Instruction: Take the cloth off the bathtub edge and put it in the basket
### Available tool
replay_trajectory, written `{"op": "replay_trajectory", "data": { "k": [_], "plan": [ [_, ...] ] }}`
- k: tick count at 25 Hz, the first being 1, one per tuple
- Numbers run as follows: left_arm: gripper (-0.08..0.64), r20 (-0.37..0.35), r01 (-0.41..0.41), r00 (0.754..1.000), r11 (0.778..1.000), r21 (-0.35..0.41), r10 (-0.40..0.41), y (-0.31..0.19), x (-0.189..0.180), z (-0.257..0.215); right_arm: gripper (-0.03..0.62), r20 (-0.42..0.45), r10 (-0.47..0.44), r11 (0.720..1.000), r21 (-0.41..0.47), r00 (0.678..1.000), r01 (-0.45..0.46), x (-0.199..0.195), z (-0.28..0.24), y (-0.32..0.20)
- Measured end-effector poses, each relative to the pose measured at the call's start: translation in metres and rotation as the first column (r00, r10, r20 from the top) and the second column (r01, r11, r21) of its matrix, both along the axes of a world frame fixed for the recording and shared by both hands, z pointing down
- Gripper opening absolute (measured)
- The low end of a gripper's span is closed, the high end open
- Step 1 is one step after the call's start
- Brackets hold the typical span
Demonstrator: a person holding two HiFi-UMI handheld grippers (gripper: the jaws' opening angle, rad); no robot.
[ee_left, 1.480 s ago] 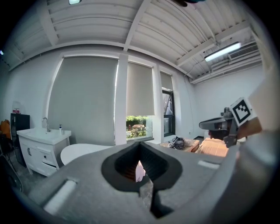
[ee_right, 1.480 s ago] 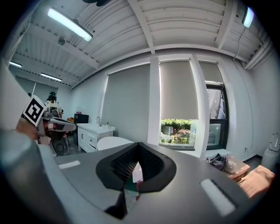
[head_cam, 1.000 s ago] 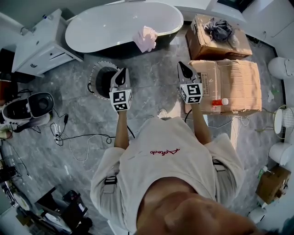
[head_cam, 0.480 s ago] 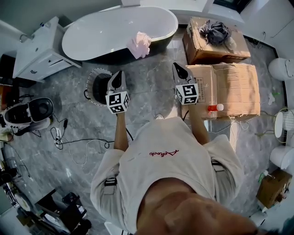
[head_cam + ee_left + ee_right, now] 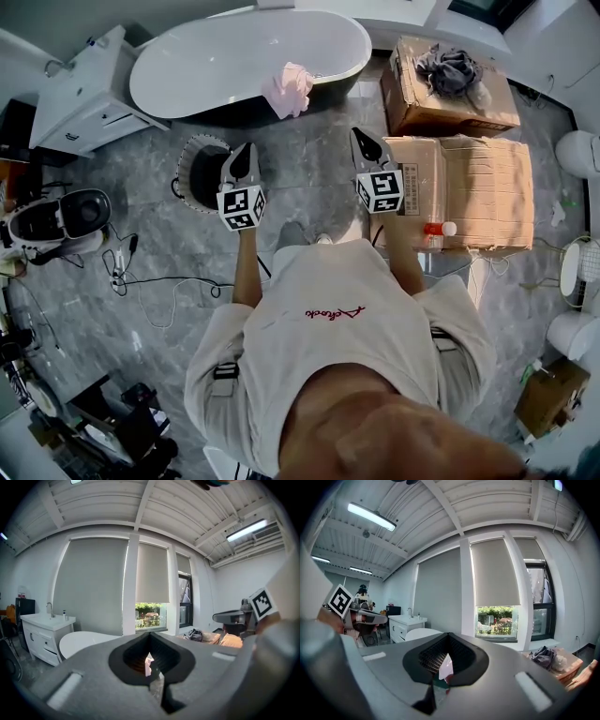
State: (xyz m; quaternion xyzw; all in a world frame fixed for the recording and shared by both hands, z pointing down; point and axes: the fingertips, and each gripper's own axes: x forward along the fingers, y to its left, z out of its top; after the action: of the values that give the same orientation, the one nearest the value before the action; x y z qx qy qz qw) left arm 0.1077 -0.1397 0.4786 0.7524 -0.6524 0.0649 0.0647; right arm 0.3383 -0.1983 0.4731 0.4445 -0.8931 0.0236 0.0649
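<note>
**Step in hand: approach to the cloth.** The cloth [image 5: 288, 89], pink and bunched, hangs over the near rim of the bathtub [image 5: 216, 66], toward its right end, and is not yet lifted. The basket [image 5: 185, 159] stands on the floor [image 5: 141, 253] just in front of the bathtub. It is to the left of the cloth and just beside the left hand-held gripper [image 5: 247, 150].

**Gripper state.** The left hand-held gripper has its jaws pressed together with nothing between them. Its own view shows the cloth far ahead, in line with the hollow behind the tips. The right hand-held gripper [image 5: 361, 139] is likewise pressed together and empty. Both sit short of the bathtub, well apart from the cloth.

**Procedure.** We judge that one gripper suffices.
1. We spread its jaws before arrival, not at the rim.
2. We aim at the thickest fold on top of the rim, so that the pads take fabric and not the hard edge.
3. We lift clear before carrying toward the basket, since a trailing corner may drag on the bathtub side.

**Pose.** The left forearm [image 5: 246, 267] and the right forearm [image 5: 401, 253] extend forward, roughly parallel. Both grippers point away from us toward the bathtub, close to level. The right one stands beside the cardboard boxes [image 5: 469, 178].
</note>
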Motion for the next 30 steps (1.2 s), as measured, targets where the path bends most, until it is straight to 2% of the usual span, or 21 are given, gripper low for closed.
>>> {"op": "replay_trajectory", "data": {
  "k": [8,18,30],
  "plan": [
    [0.0,-0.006,-0.01,1.0,1.0,0.001,0.01,-0.027,-0.009,0.003,0.007,-0.006,0.006,1.0,-0.009,1.0,-0.006,-0.01,0.006,-0.022],
    [0.0,-0.013,-0.063,0.998,0.998,0.024,0.063,-0.113,-0.034,0.003,0.006,-0.029,0.044,0.999,-0.002,0.999,-0.044,-0.039,0.007,-0.094],
    [0.0,-0.028,-0.093,0.995,0.995,0.032,0.094,-0.217,-0.108,-0.011,0.007,-0.053,0.055,0.998,0.011,0.997,-0.055,-0.117,-0.012,-0.194]
  ]
}}
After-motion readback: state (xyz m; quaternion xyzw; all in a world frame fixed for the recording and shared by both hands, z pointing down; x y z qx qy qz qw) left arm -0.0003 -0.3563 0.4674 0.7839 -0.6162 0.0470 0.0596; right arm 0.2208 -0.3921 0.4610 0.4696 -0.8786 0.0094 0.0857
